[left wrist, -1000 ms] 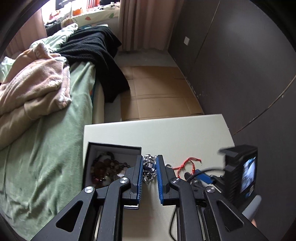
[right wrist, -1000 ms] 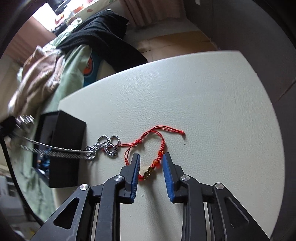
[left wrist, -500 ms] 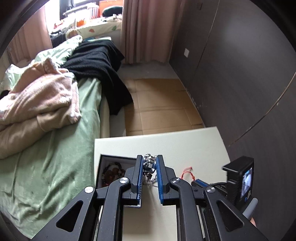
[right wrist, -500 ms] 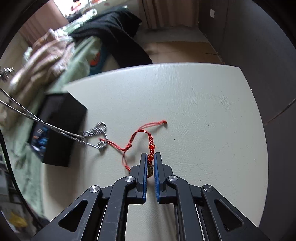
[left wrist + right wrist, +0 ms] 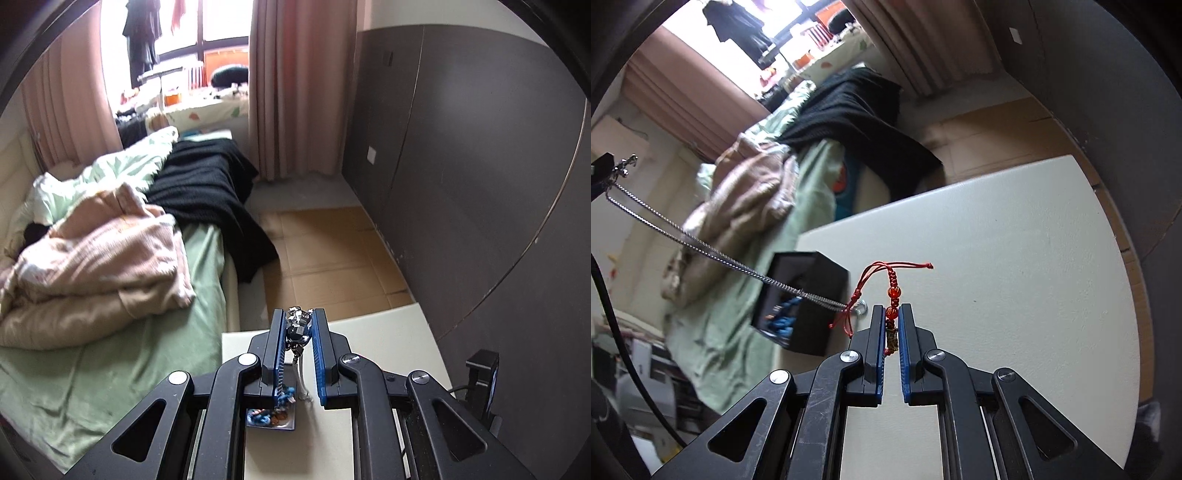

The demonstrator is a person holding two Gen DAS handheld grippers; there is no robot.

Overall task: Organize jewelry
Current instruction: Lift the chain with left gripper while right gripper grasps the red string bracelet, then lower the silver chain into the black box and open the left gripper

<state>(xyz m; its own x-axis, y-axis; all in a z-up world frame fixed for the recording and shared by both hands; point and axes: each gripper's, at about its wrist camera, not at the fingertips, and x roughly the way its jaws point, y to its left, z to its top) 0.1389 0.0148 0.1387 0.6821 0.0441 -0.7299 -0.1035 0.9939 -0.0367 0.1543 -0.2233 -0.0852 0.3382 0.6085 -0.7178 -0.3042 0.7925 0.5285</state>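
Observation:
My left gripper (image 5: 300, 325) is shut on the silver pendant of a necklace (image 5: 299, 328), held high above the table. Its silver chain (image 5: 713, 251) stretches taut from the upper left of the right wrist view down toward the red bracelet. My right gripper (image 5: 892, 317) is shut on the red cord bracelet (image 5: 893, 291) at its beads and bronze charm, lifted off the white table (image 5: 1015, 258). The red cords loop over the chain's far end near a small silver ring (image 5: 860, 307). A black jewelry box (image 5: 809, 306) stands open at the table's left edge, with blue beads inside.
A bed (image 5: 110, 350) with green sheet, pink blanket and black throw runs along the table's left side. Brown cardboard (image 5: 332, 254) covers the floor beyond the table. A dark wall (image 5: 480, 184) stands on the right. The right gripper's black camera block (image 5: 480, 373) shows at the left view's right edge.
The right gripper closed on the red bracelet and lifted it from the table. The left gripper rose with the necklace pendant, pulling the chain taut and off the table.

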